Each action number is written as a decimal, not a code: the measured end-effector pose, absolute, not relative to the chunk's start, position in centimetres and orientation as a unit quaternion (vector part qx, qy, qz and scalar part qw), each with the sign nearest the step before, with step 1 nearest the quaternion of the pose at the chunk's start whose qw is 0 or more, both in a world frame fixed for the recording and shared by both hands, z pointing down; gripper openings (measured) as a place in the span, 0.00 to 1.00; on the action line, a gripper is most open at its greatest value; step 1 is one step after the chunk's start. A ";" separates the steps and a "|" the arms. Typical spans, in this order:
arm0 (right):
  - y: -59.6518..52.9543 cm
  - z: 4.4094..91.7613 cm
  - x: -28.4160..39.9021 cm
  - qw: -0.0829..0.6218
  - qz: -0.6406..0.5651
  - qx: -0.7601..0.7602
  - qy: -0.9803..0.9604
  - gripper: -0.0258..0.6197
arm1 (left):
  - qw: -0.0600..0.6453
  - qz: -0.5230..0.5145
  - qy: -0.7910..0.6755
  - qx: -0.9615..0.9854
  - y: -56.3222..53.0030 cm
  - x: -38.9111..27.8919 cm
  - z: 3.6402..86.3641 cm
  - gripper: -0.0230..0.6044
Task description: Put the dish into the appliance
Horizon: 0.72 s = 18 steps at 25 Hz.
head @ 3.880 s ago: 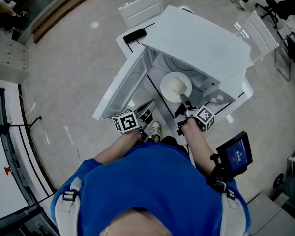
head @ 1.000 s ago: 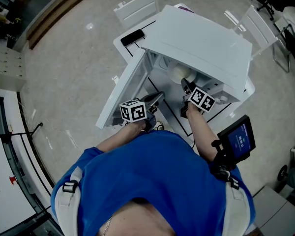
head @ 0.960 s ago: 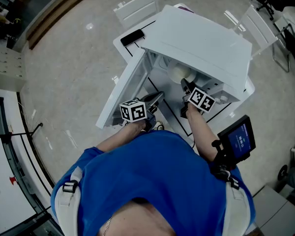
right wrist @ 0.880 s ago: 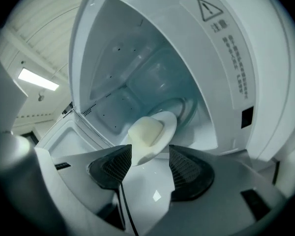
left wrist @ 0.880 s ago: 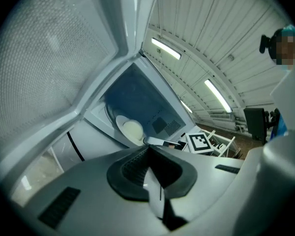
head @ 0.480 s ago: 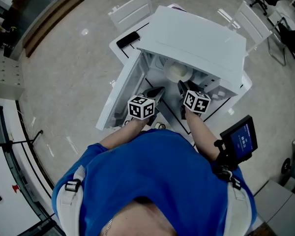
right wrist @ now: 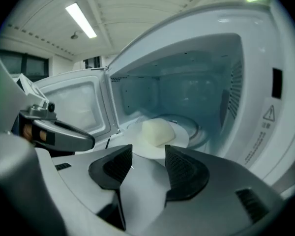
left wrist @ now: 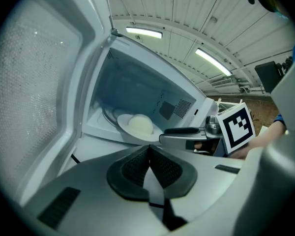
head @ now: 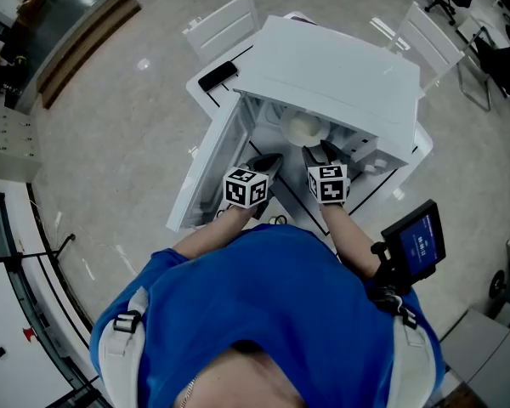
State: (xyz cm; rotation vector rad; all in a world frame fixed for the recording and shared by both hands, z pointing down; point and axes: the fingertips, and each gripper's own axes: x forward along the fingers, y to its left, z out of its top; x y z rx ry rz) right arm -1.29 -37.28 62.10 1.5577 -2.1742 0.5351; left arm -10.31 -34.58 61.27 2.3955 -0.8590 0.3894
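The white microwave (head: 331, 58) stands on a table with its door (head: 208, 164) swung open to the left. A white plate with a pale lump on it (right wrist: 160, 134) lies on the glass turntable inside, near the opening; it also shows in the head view (head: 304, 128) and the left gripper view (left wrist: 137, 127). My right gripper (right wrist: 148, 154) is open just in front of the plate's near rim, holding nothing. My left gripper (left wrist: 148, 149) is shut and empty, held before the door. In the head view both grippers, left (head: 268, 161) and right (head: 323, 151), are at the opening.
A black phone (head: 215, 76) lies on the table behind the door. White chairs (head: 221, 19) stand beyond the table. A small screen (head: 421, 240) is strapped at the person's right arm. The microwave's right inner wall (right wrist: 236, 92) is close to my right gripper.
The plate has gone from in front of the microwave onto the turntable inside. My right gripper has let go of it and drawn back a little. My left gripper has moved slightly forward.
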 end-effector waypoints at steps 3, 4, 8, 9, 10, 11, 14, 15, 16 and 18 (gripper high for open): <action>-37.6 62.4 -2.1 0.244 0.156 0.548 -0.784 0.37 | 0.283 0.144 -0.320 0.893 -34.3 -10.6 61.3 0.05; -37.7 62.5 -2.2 0.251 0.152 0.547 -0.784 0.37 | 0.283 0.144 -0.319 0.893 -34.2 -10.7 61.2 0.05; -38.0 62.5 -2.4 0.261 0.145 0.548 -0.782 0.36 | 0.284 0.142 -0.317 0.894 -33.6 -11.1 60.6 0.05; -38.2 62.3 -2.3 0.262 0.144 0.549 -0.781 0.36 | 0.284 0.142 -0.317 0.894 -33.5 -11.2 60.5 0.05; -38.3 62.2 -2.2 0.264 0.143 0.550 -0.779 0.36 | 0.284 0.141 -0.317 0.894 -33.4 -11.2 60.3 0.05; -38.5 62.1 -2.1 0.264 0.143 0.551 -0.779 0.36 | 0.283 0.140 -0.318 0.894 -33.4 -11.3 60.2 0.05; -39.3 62.4 -2.1 0.266 0.142 0.551 -0.778 0.36 | 0.283 0.138 -0.318 0.894 -33.7 -11.5 60.2 0.05; -39.6 62.6 -2.2 0.267 0.142 0.551 -0.778 0.36 | 0.284 0.138 -0.317 0.894 -33.8 -11.6 60.3 0.05; -39.8 62.8 -2.2 0.268 0.142 0.550 -0.778 0.36 | 0.284 0.138 -0.316 0.895 -33.8 -11.6 60.4 0.05; -40.1 63.0 -2.3 0.271 0.142 0.550 -0.777 0.36 | 0.285 0.138 -0.314 0.895 -33.9 -11.6 60.4 0.05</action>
